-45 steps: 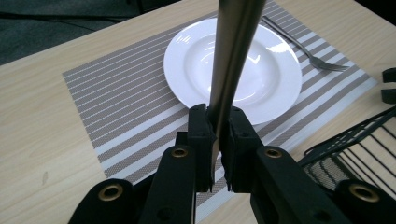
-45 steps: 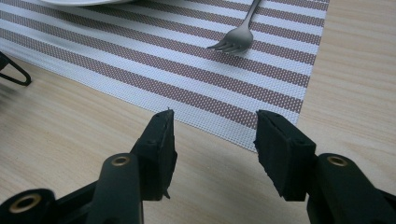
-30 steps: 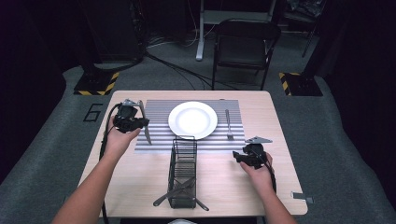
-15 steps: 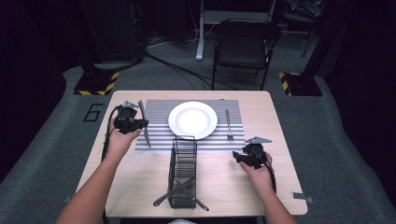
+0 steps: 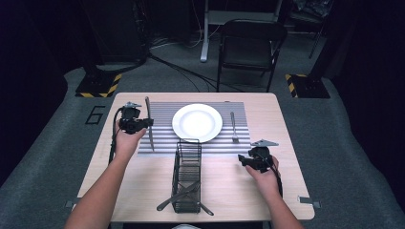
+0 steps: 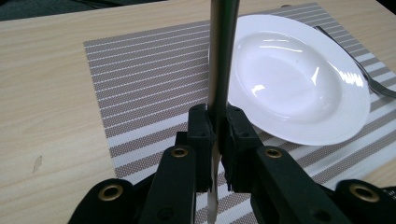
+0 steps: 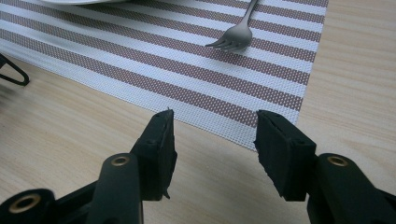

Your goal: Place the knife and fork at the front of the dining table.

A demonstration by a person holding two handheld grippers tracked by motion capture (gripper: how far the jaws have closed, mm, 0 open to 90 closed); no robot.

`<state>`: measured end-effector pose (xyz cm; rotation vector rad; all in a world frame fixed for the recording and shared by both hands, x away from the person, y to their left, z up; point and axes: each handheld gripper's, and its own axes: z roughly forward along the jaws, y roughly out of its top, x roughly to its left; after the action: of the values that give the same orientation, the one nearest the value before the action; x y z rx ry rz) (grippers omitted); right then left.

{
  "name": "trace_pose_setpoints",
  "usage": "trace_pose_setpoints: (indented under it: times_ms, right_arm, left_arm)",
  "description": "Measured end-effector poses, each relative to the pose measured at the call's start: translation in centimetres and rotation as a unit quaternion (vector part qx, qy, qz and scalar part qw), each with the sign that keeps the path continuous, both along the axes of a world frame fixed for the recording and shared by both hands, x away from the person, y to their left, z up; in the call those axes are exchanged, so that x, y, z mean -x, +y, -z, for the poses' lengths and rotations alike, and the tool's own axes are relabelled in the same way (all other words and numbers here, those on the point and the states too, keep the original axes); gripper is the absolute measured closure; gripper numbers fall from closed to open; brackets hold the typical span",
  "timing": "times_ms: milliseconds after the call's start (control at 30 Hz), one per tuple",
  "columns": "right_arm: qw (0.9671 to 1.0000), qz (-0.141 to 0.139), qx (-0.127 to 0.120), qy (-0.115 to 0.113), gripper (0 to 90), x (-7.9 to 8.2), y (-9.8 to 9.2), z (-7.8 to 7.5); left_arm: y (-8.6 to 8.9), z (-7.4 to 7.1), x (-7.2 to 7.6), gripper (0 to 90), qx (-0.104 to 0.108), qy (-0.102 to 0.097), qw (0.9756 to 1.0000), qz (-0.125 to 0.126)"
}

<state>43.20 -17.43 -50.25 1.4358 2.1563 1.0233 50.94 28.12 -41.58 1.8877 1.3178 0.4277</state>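
While the left gripper [image 6: 215, 135] clenches a knife [image 6: 222, 56] at the plate's [image 5: 197, 122] nine o'clock, the right gripper [image 7: 212, 140] stands released, empty.

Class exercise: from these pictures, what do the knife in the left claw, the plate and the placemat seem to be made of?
Knife: probably polished steel, grey and reflective.
Plate: likely glazed ceramic, white with bright glare spots.
Placemat: seemingly woven vinyl or fabric, matte, with a visible mesh texture in brown-and-white stripes.
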Motion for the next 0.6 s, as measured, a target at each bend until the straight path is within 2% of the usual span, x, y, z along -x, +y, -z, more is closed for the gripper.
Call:
trace_pose_setpoints:
  times_ms: [400, 500, 600]
  right_arm:
    - [1.0, 0.0, 0.0, 0.0, 47.2, 0.0, 0.0, 0.1]
    - [1.0, 0.001, -0.001, 0.001, 47.2, 0.0, 0.0, 0.1]
    - [1.0, 0.002, -0.001, 0.002, 47.2, 0.0, 0.0, 0.1]
  left_arm:
    - [-0.5, 1.3, -1.4, 82.6, 0.025, -0.013, 0.9994, -0.02]
    - [-0.5, 1.5, -1.7, 82.6, 0.02, -0.016, 0.9994, -0.022]
    - [-0.7, 1.6, -1.9, 82.7, 0.026, -0.021, 0.9989, -0.031]
